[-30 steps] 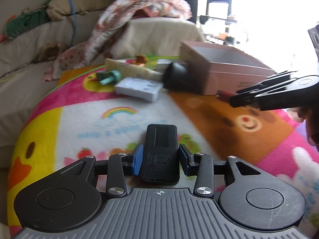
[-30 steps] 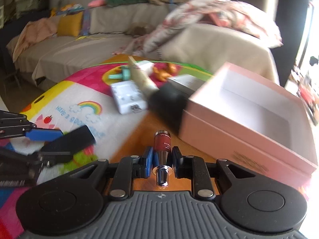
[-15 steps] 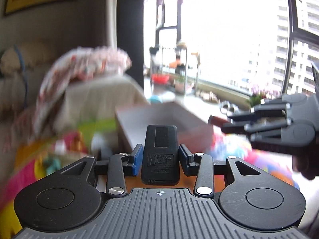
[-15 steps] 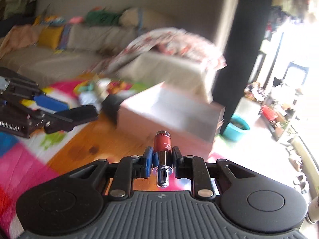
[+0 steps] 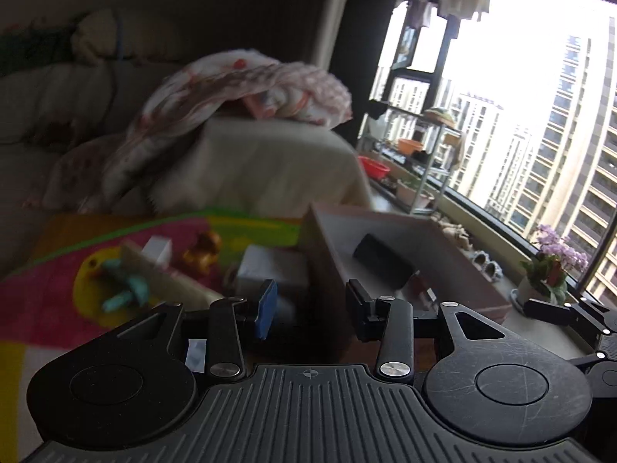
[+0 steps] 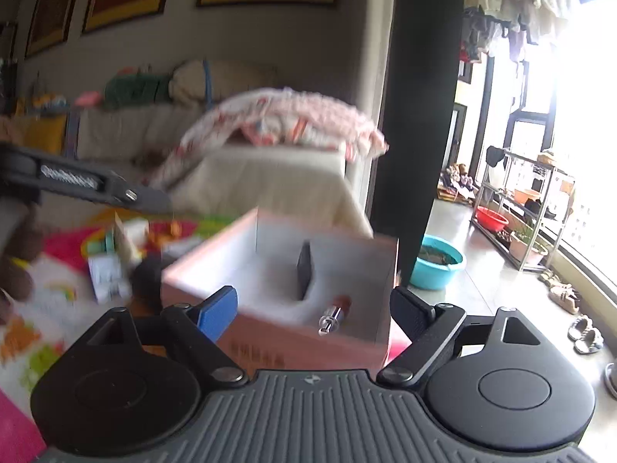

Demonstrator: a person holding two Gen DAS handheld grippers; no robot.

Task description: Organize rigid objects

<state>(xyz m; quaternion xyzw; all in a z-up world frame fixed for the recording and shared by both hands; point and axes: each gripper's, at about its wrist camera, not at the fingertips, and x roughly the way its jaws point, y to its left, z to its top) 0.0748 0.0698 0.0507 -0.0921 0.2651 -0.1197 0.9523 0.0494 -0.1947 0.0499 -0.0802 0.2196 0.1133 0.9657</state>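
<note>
Lying in pink box (image 6: pixel 308 332), lipstick (image 6: pixel 334 311) beyond spread right gripper (image 6: pixel 314 308)

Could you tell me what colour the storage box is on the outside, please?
Pink; the box shows best in the right wrist view.

Remote (image 6: pixel 304 266) and lipstick (image 6: pixel 335 310) inside box (image 6: pixel 293 337); clutter (image 6: pixel 112 266) left of box.

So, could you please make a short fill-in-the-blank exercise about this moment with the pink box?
1. Both the left gripper and the right gripper are ____.
2. The black remote lies ____ the pink box.
3. The red lipstick lies in the box beside the ____.

Missing words: open; inside; remote
</note>
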